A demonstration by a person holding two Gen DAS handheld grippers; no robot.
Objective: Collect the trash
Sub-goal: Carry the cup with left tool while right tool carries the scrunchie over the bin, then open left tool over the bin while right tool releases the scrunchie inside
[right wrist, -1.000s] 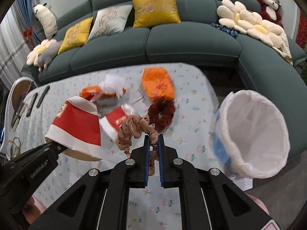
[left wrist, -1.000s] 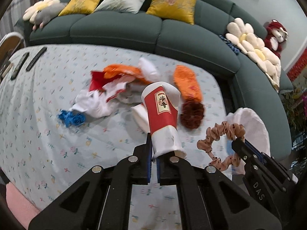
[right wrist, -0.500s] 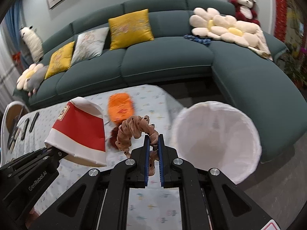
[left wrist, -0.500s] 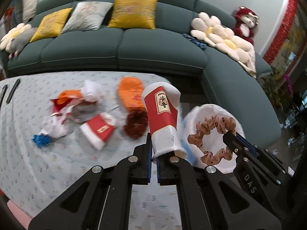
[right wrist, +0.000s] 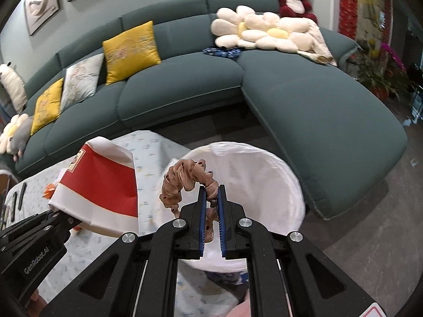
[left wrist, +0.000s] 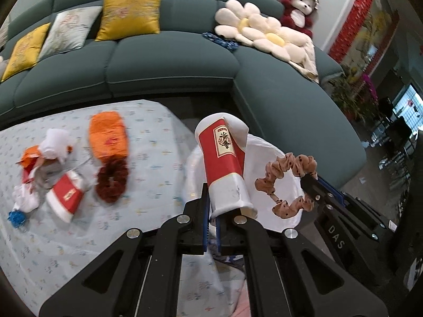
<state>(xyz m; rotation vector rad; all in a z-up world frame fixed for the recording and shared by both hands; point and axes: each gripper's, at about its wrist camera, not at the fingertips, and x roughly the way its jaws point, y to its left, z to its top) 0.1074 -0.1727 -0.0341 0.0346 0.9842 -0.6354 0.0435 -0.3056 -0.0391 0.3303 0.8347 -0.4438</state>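
Both my hands have swung from over the bench (left wrist: 148,158) to the white-lined bin (right wrist: 264,174). My left fingers (left wrist: 210,212) pinch the red paper cup (left wrist: 224,163); my right fingers (right wrist: 211,200) pinch the brown scrunchie (right wrist: 185,177), above the bin. Left of them, wrappers (left wrist: 47,158) and a dark red scrunchie (left wrist: 112,182) lie on the bench.

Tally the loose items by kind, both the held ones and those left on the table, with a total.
Red-and-white paper cups: 2, one held, one on the table
Fabric scrunchies: 2, tan dotted held, dark red on the table
Orange fuzzy pouch: 1
Blue tangle: 1
Crumpled wrapper pile: 1
Total: 7
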